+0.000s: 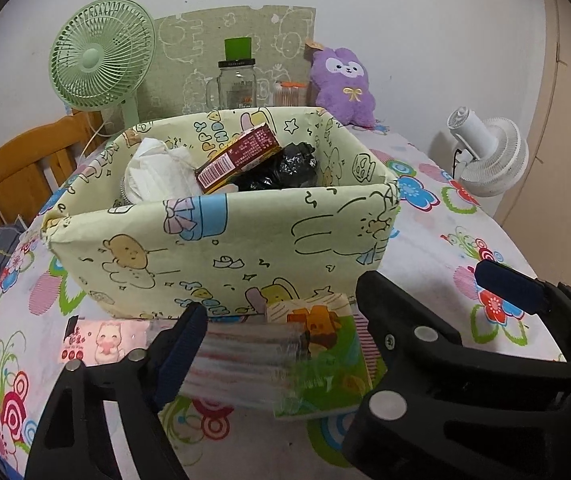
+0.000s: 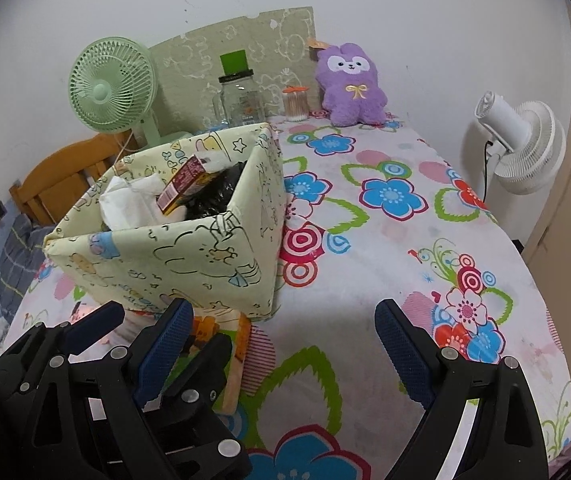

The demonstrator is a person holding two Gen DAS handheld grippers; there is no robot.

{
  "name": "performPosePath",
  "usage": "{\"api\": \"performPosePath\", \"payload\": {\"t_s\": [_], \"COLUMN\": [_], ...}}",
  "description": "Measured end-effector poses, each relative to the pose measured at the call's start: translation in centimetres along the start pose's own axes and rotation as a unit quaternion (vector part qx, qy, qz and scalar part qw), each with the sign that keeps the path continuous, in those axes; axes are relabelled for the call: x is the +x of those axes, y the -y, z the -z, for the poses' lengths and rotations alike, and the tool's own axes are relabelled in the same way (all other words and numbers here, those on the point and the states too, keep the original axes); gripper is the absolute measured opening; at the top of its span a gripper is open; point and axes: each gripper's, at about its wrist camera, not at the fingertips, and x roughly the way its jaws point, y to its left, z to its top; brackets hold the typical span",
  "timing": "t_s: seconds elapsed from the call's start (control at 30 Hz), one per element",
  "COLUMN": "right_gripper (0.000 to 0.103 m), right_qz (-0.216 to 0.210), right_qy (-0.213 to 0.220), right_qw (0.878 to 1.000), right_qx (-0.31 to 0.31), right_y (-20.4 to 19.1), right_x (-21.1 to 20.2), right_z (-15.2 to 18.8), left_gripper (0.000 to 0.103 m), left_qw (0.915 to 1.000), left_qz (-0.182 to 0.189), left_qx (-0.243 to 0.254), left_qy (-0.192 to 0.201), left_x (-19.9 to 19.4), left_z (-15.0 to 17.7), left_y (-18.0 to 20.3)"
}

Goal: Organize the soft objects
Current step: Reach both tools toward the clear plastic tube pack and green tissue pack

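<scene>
Holding our left gripper (image 1: 285, 320) spread around a plastic packet (image 1: 245, 364) just before the box (image 1: 221, 248), we keep our right gripper (image 2: 281, 344) spread over bare tablecloth (image 2: 365, 260); the purple plush (image 2: 351, 86) sits at the far edge.

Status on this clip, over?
Left gripper open around clear-wrapped packet. Right gripper open, empty. Yellow cartoon-print fabric box directly ahead.

The left gripper (image 1: 281, 320) is low and level, its fingers (image 1: 183, 354) spread wide apart. The right gripper (image 2: 281, 344) sits just beside it on the right, fingers (image 2: 403, 354) also wide apart and holding nothing.
</scene>
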Motion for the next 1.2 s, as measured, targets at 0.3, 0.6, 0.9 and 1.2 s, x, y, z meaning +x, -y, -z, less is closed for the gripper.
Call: {"api": "performPosePath", "payload": {"t_s": [0.3, 0.6, 0.9, 1.2], "right_gripper": [0.094, 0.094, 0.094, 0.094], "right_qz": [-0.005, -0.017, -0.028, -0.032], "right_qy": [-0.019, -0.029, -0.046, -0.054], "right_qw": [1.0, 0.999, 0.998, 0.997], "right_qx": [0.004, -0.005, -0.022, -0.035], "right_y": [-0.6, -2.2, -4.3, -5.7], "right_x": [1.4, 1.5, 1.6, 2.0], "right_z": [0.1, 1.0, 2.8, 3.4], "left_gripper": [0.039, 0.034, 0.039, 0.063], "left_qw": [0.9996, 0.9994, 0.999, 0.9972], "left_qz": [0.016, 0.01, -0.013, -0.042], "left_qx": [-0.011, -0.024, -0.028, -0.048], "left_qy": [-0.019, -0.024, -0.033, -0.04], "left_x": [0.8, -0.3, -1.5, -1.7], "left_z": [0.2, 1.5, 3.3, 4.2], "left_y": [-0.9, -2.5, -3.9, -5.3]}}
